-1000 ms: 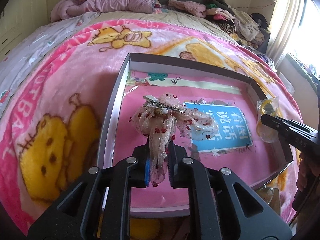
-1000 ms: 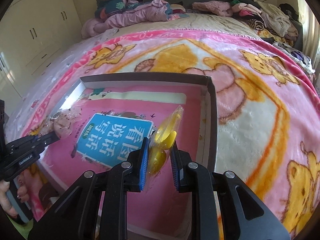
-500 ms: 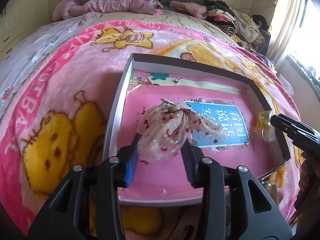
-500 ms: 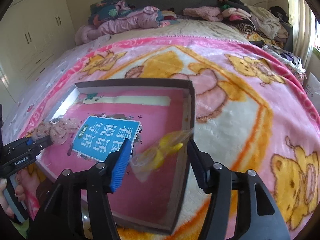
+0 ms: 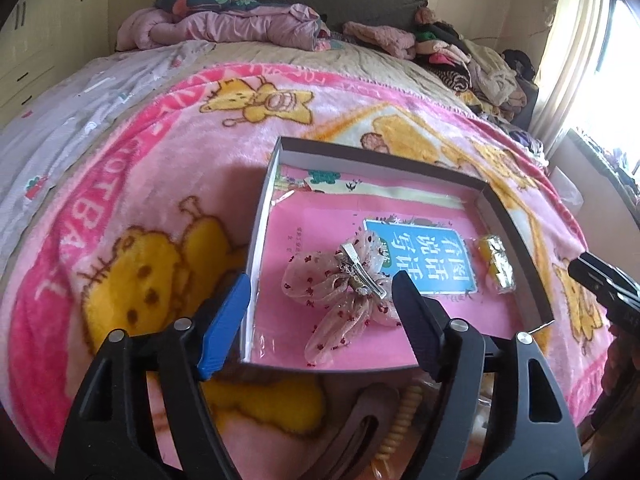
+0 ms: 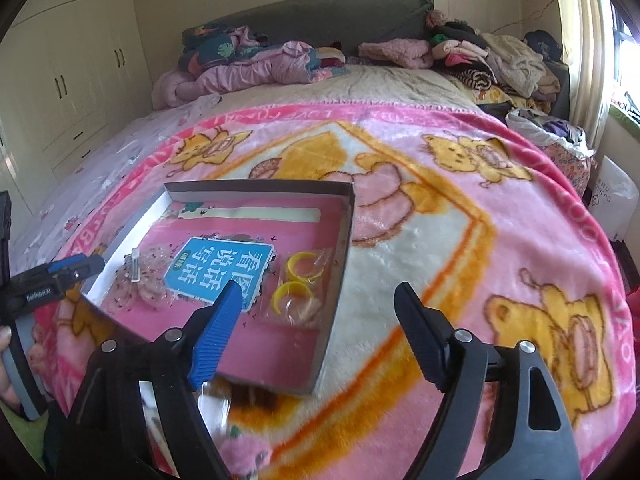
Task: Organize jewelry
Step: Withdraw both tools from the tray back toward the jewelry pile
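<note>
Now the shallow box [image 5: 516, 236] is lying on the pink blanket [image 5: 168, 168], with bare floor showing along its near edge and far side. Since half a second ago, both items have dropped free: the gauzy hair bow [image 5: 340, 284] is resting toward the box's left edge, the bagged yellow rings [image 6: 300, 284] against its right wall. Both the left gripper [image 5: 320, 300] and right gripper [image 6: 318, 312] are hanging wide apart, gripping nothing.

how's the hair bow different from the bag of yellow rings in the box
The hair bow is loose pink sheer fabric with red dots and a metal clip; the bag of yellow rings is clear plastic holding yellow hoops. The bow lies at the box's left side, the bag by its right wall. Both rest inside, ungripped.
</note>
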Motion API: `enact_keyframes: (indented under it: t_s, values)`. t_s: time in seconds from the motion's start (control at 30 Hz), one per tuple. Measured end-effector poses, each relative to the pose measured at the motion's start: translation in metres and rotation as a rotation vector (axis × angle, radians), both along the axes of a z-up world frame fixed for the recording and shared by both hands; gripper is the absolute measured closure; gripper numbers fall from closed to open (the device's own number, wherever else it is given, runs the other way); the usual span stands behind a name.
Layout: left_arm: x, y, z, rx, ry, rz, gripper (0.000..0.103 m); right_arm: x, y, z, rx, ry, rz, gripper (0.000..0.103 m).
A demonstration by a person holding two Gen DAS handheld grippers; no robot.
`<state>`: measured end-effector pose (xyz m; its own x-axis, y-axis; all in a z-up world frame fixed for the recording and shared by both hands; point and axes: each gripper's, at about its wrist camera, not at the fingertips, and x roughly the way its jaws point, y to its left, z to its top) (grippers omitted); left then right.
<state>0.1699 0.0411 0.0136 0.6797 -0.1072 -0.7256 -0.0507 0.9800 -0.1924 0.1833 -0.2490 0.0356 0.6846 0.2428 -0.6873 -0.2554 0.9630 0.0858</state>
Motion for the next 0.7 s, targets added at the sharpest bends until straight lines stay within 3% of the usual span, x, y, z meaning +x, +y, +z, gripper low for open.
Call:
enact_keyframes:
  t_s: [0.07, 0.13, 0.33, 0.7]
  values:
    - [-0.005, 0.001, 0.005, -0.008, -0.010, 0.002, 0.036, -0.008, -0.003, 0.004, -0.005, -0.011, -0.001, 0.026]
    - [-0.013, 0.002, 0.011, -0.013, -0.026, 0.007, 0.025, -0.015, -0.005, 0.007, -0.005, -0.018, -0.001, 0.026]
    - [-0.032, 0.001, 0.024, -0.013, -0.061, 0.011, 0.017, -0.037, -0.007, 0.013, -0.008, -0.034, 0.021, 0.026]
    - [-0.060, -0.008, 0.033, -0.006, -0.092, -0.010, 0.013, -0.068, 0.008, 0.012, -0.027, -0.044, 0.087, 0.026]
